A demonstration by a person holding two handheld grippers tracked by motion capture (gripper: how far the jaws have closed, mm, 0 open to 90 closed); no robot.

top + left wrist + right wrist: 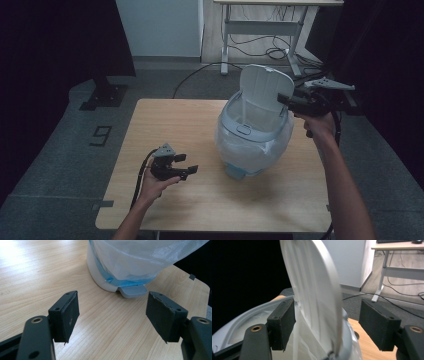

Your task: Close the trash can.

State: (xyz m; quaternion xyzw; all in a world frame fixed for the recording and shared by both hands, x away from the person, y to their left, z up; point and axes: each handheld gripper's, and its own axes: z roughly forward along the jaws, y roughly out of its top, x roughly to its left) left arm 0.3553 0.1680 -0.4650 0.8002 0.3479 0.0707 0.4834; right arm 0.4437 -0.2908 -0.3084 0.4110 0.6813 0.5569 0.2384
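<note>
With the bin's raised lid (317,297) standing edge-on between the right gripper (284,100)'s wide jaws, untouched; left gripper (186,165) idles near the tabletop's front-left corner, jaws wide, empty.

The left gripper (185,165) rests low, just beside the bin's (252,145) front, jaws apart and empty — the right gripper (284,100) hangs at its raised lid (262,92), jaws open astride the lid edge.

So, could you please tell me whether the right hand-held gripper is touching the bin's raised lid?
Apart: the right gripper view shows the lid between the right hand-held gripper's open jaws, gaps either side.
</note>
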